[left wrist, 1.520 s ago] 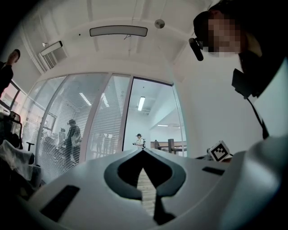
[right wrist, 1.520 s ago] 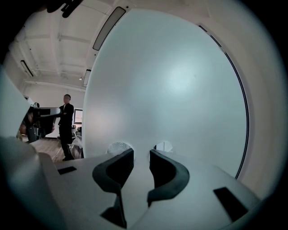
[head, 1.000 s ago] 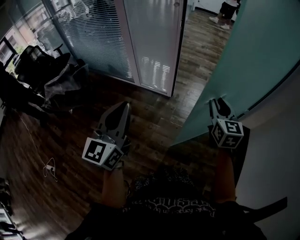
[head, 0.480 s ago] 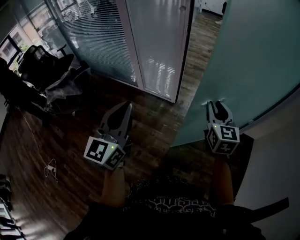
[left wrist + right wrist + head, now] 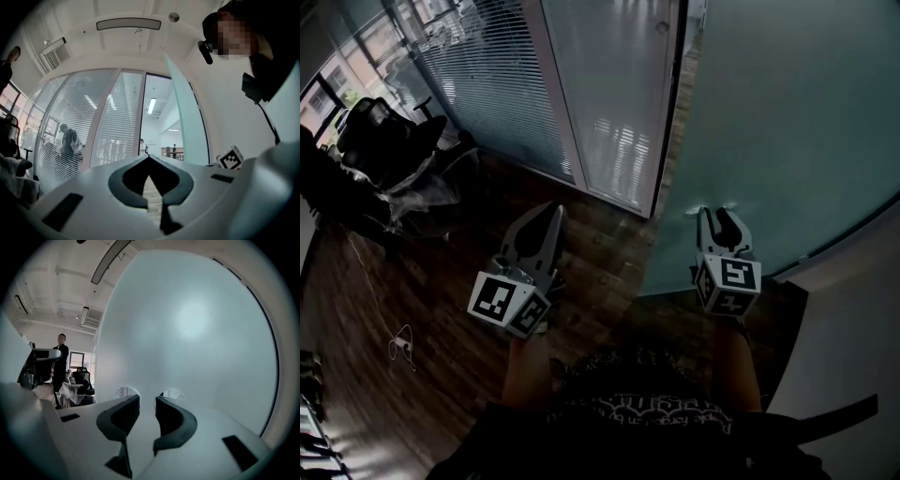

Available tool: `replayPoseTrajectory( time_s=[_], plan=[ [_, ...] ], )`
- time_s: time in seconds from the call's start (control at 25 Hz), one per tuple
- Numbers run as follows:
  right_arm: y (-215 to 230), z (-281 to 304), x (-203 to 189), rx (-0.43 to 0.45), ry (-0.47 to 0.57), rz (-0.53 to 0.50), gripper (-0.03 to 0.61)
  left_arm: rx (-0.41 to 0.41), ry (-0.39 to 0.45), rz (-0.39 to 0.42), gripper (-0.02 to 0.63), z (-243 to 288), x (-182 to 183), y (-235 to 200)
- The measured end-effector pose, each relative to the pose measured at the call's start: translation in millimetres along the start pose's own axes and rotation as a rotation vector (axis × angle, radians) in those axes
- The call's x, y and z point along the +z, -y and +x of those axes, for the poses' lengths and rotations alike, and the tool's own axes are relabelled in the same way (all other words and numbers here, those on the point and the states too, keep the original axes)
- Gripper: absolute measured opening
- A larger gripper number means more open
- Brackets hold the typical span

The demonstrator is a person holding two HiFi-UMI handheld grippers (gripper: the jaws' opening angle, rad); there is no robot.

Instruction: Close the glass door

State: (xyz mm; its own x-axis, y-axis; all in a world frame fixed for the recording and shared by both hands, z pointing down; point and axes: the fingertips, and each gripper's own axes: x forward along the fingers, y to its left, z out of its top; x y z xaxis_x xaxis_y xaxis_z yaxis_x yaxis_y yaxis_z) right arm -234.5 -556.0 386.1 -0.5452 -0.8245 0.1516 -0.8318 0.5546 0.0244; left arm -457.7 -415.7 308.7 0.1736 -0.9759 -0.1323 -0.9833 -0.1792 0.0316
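The frosted glass door [image 5: 797,122] fills the upper right of the head view, its free edge close to the dark door frame [image 5: 667,112]. My right gripper [image 5: 715,214] rests its fingertips against the door's lower part, jaws a little apart with nothing between them. In the right gripper view the door [image 5: 197,324] fills the picture just beyond the right gripper [image 5: 147,399]. My left gripper [image 5: 553,211] hangs over the wooden floor, shut and empty. In the left gripper view the left gripper [image 5: 149,157] points at the doorway and the door's edge [image 5: 187,122].
A fixed glass panel with blinds [image 5: 487,84] runs left of the frame. Black office chairs [image 5: 384,141] stand at the far left and a white cable [image 5: 401,342] lies on the floor. A white wall [image 5: 853,356] is at my right. A person [image 5: 60,359] stands behind.
The door has swung left toward the frame, narrowing the opening. My right gripper moved left with it, tips on the glass. The left gripper has hardly moved.
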Motion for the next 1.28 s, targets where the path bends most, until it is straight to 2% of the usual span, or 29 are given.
replayPoseTrajectory(
  time_s=[0.24, 0.56, 0.92, 1.08, 1.2, 1.28],
  plan=[
    [2, 27, 3, -0.013, -0.014, 0.003, 0.107, 0.0, -0.009, -0.011, 0.002, 19, -5, -17],
    [6, 64, 9, -0.032, 0.01, 0.002, 0.106, -0.061, -0.023, -0.035, 0.002, 70, -18, -55],
    [20, 101, 10, -0.109, 0.027, 0.011, 0.106, -0.212, -0.004, -0.025, 0.002, 155, -14, -100],
    [27, 116, 14, -0.15, 0.029, 0.019, 0.106, -0.269, 0.038, -0.064, 0.002, 182, -3, -115],
    [31, 127, 18, -0.183, 0.034, 0.027, 0.106, -0.297, 0.009, -0.033, 0.002, 192, -13, -128],
    [34, 136, 20, -0.198, 0.037, 0.031, 0.107, -0.313, 0.005, -0.039, 0.002, 199, -17, -134]
  ],
)
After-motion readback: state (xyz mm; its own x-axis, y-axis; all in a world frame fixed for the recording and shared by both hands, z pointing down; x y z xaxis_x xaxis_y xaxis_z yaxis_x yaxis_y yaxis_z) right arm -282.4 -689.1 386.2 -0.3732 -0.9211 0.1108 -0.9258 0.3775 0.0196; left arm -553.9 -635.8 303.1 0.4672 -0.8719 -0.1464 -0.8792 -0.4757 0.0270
